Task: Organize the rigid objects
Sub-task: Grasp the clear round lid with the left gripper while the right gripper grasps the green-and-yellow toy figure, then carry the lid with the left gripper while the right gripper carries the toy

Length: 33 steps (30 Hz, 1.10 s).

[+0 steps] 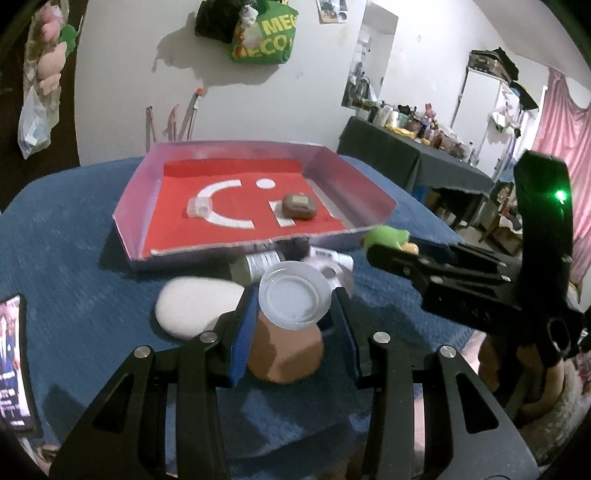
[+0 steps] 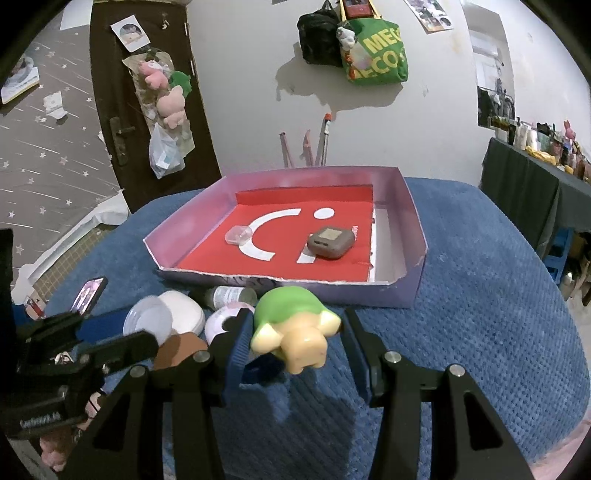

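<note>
Between the left claw (image 1: 295, 317) fingers sits a brown jar (image 1: 286, 354) with a clear lid (image 1: 293, 297); the fingers stand apart, one on each side of the jar, and whether the blue pads touch it I cannot tell. Just left of the jar lies a white oval case (image 1: 194, 304) on the blue cloth (image 1: 92, 280) that covers the desk. Just beyond the jar lie a small bottle (image 1: 258, 260) on its side and a pale round piece (image 1: 334, 271), both near the front wall of the tray (image 1: 136, 206).

On the right, the right claw (image 2: 295, 339) is also spread, and a green and cream toy (image 2: 291, 326) lies between its fingers. Its left pad (image 2: 238, 347) is at the toy's side; the right finger stands clear of it. From the left wrist view this claw comes in from the right, with the toy (image 1: 388, 238) at its tip near the tray's near right corner.

Farther back, the tray has lilac walls and a red floor with white shapes. Inside it a clear small box (image 2: 238, 234) lies to the left, on the white arc, and a brown case (image 2: 330, 242) lies to the right. They are well apart from each other.

At the desk's left edge a phone (image 2: 88, 293) leans with its screen lit. Behind the desk, on the far wall, hangs a green bag (image 2: 376, 55) beside a black bag (image 2: 319, 35).
</note>
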### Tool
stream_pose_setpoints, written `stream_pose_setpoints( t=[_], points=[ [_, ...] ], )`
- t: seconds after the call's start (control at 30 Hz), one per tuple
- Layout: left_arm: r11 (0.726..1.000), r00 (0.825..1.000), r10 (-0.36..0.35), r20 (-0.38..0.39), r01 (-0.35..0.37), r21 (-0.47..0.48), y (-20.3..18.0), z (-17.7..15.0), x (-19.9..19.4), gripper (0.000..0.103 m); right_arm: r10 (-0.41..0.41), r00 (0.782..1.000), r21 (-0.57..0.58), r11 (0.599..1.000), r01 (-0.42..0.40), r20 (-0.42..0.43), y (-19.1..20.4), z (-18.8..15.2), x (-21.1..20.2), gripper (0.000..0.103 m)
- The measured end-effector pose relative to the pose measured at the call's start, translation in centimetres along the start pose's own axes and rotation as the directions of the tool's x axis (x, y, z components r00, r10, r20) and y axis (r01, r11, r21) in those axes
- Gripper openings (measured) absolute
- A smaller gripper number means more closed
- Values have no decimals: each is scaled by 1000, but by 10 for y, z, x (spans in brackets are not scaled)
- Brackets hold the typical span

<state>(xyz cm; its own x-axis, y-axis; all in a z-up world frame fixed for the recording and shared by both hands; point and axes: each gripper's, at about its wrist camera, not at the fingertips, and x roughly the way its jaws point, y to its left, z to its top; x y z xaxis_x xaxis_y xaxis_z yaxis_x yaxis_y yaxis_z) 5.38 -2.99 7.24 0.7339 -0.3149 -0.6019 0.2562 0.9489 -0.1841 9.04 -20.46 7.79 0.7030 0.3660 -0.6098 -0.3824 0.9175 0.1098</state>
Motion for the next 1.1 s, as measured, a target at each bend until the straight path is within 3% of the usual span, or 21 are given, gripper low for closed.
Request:
stream_pose_setpoints(
  t=[0.37, 1.1],
  points=[
    [999, 1000, 21, 13, -20, -36, 25, 25, 9, 39, 29, 999, -15, 999, -29, 12, 11, 13, 4, 51],
    [998, 998, 59, -30, -59, -4, 36, 55, 31, 39, 90, 995, 28, 996, -89, -35, 2, 34, 31, 51]
  ],
)
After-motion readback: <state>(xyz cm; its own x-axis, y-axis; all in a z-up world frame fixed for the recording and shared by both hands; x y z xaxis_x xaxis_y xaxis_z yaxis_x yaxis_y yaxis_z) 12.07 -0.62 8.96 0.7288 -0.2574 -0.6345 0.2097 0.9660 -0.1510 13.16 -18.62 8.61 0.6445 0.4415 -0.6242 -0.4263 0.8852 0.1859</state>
